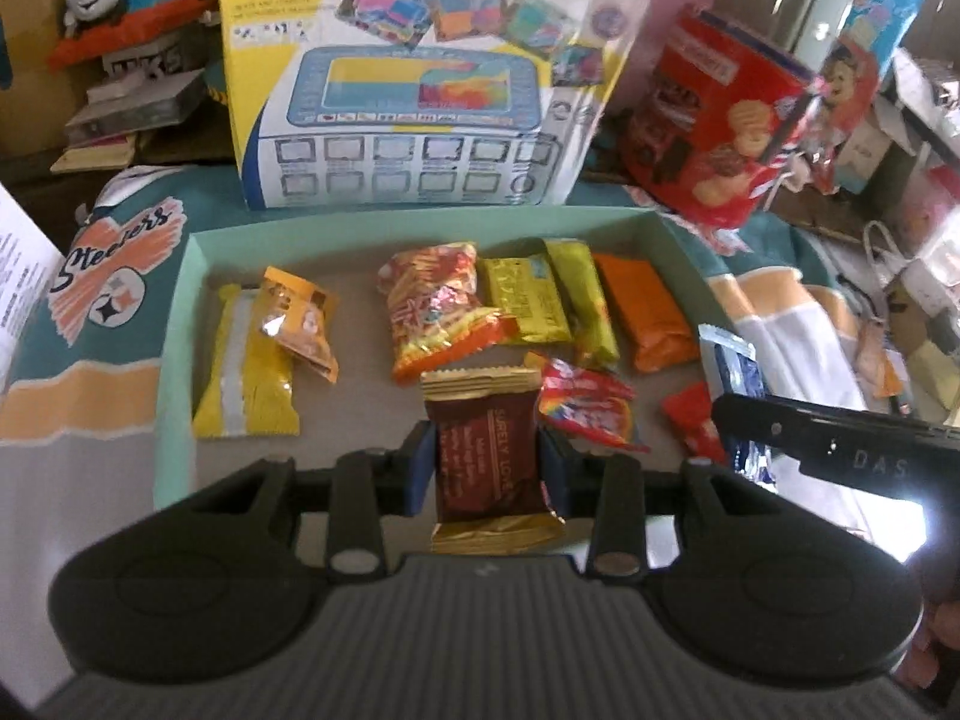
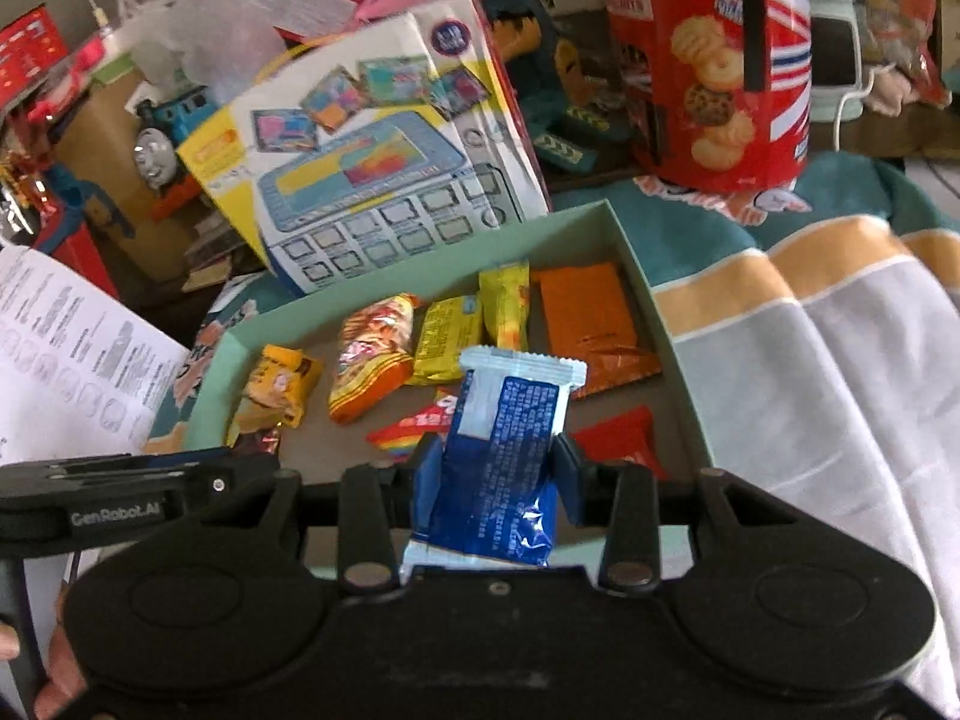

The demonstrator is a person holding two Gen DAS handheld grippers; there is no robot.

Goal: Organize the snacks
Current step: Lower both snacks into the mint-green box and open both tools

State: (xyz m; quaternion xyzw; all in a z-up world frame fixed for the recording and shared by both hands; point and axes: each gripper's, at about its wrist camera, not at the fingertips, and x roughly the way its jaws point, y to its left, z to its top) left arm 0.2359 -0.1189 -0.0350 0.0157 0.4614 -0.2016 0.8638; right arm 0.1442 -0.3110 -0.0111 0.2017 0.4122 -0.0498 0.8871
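Tray: pale green box (image 1: 174, 324) on a patterned cloth, loose snack packets inside.
Left gripper (image 1: 487, 468): jaws pinching a maroon packet (image 1: 483, 456), held above the tray.
Right gripper (image 2: 495, 471): jaws pinching a blue packet (image 2: 510, 450), over the tray's near edge.

Red packet (image 1: 696, 420) in the tray: right part hidden behind the right gripper's black body (image 1: 840, 450). Print on the blue packet (image 2: 510, 450) too small to read. Leaflet (image 2: 72, 348) cut off by the frame's left edge, its text blurred.
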